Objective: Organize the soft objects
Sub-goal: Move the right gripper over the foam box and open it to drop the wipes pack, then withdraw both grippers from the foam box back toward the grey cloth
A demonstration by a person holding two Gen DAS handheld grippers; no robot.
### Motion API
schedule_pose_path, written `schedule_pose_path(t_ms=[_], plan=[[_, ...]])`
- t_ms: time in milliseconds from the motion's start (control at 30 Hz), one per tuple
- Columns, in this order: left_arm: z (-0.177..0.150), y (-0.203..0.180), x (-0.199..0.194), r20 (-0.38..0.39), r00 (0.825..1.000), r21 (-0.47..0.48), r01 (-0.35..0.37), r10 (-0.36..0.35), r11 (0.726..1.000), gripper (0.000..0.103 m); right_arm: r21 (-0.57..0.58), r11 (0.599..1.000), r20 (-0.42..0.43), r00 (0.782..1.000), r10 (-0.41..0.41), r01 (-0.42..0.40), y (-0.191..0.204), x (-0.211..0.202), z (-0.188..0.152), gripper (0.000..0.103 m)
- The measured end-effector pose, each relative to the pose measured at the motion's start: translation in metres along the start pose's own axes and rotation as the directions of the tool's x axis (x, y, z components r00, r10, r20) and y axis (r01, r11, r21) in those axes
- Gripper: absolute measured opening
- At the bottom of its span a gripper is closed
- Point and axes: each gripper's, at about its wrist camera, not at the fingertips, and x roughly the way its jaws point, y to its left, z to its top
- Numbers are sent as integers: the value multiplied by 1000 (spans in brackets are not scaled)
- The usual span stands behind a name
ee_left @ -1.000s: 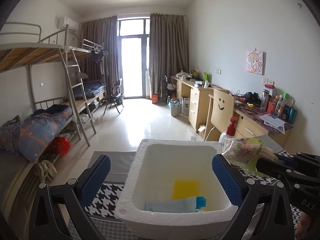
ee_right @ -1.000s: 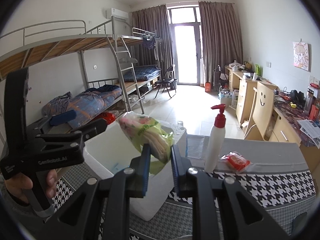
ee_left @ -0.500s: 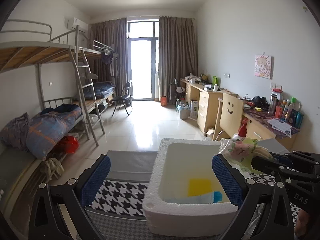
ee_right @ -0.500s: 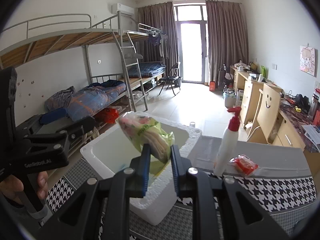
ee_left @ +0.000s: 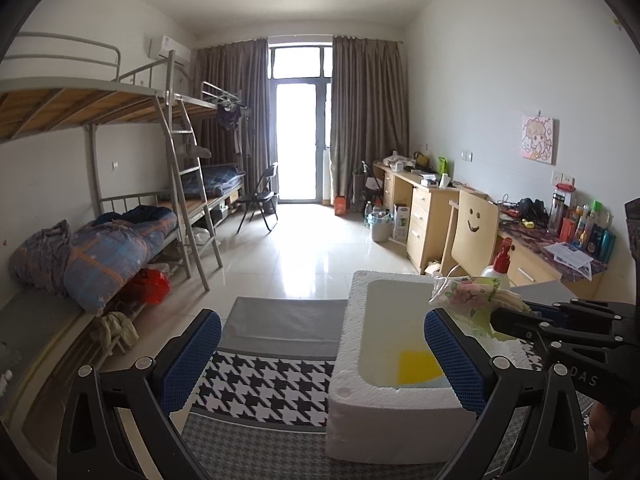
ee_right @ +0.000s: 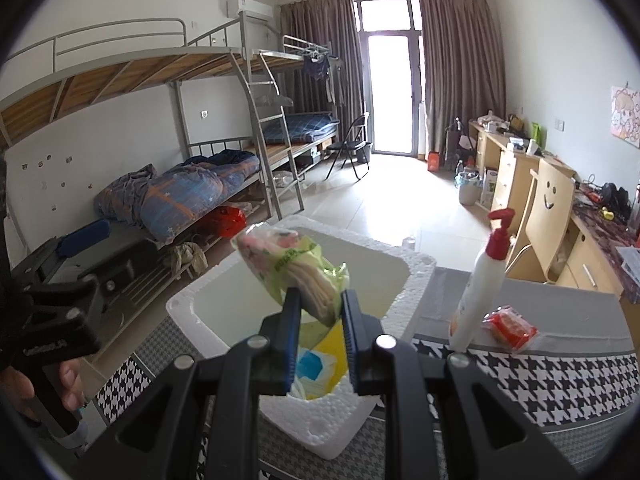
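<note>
A white foam box (ee_left: pixel 352 320) stands on the houndstooth cloth. A yellow item (ee_left: pixel 416 364) lies on its floor, and the right wrist view also shows a blue and white pack (ee_right: pixel 312 364) beside it. My right gripper (ee_right: pixel 320 312) is shut on a green and pink plastic packet (ee_right: pixel 288 264) of folded soft material. It holds the packet over the box's (ee_right: pixel 420 268) near corner. The left wrist view shows the same packet (ee_left: pixel 468 296) above the box's right rim. My left gripper (ee_left: pixel 320 360) is open and holds nothing. Its right finger overlaps the box in the picture.
A white pump bottle (ee_right: pixel 484 288) with a red top stands right of the box, with a red packet (ee_right: pixel 510 328) beside it. The houndstooth cloth (ee_left: pixel 260 384) covers the table. Bunk beds line the left wall and desks the right.
My left gripper has moved left, so the box now sits right of centre in its view. My right gripper has carried the packet further over the box, still shut on it.
</note>
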Motion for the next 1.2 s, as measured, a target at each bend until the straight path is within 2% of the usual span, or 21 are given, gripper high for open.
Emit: schedule_pose_path(t_ms=[433, 500, 600, 667, 733, 867, 1200], plan=[[-8, 13, -2, 0, 1000, -19, 3, -3, 1000, 102, 3, 1000, -41, 999, -12, 12, 7, 18, 1, 24], [-9, 15, -2, -2, 1000, -23, 1, -1, 1000, 102, 2, 1000, -48, 999, -12, 13, 7, 20, 0, 29], [-8, 17, -1, -2, 1000, -29, -1, 1, 1000, 102, 7, 1000, -53, 999, -1, 2, 7, 22, 2, 46], [-8, 19, -1, -3, 1000, -33, -1, 1, 999, 102, 12, 1000, -48, 999, -1, 2, 11, 24, 2, 69], [-7, 20, -1, 0, 1000, -35, -2, 2, 999, 102, 8, 1000, -42, 999, 2, -2, 14, 23, 3, 77], [-7, 19, -2, 2, 1000, -34, 0, 0, 999, 102, -5, 1000, -43, 999, -8, 8, 16, 20, 2, 81], [-4, 11, -12, 16, 1000, -24, 16, -16, 1000, 102, 7, 1000, 0, 1000, -19, 19, 9, -5, -2, 81]])
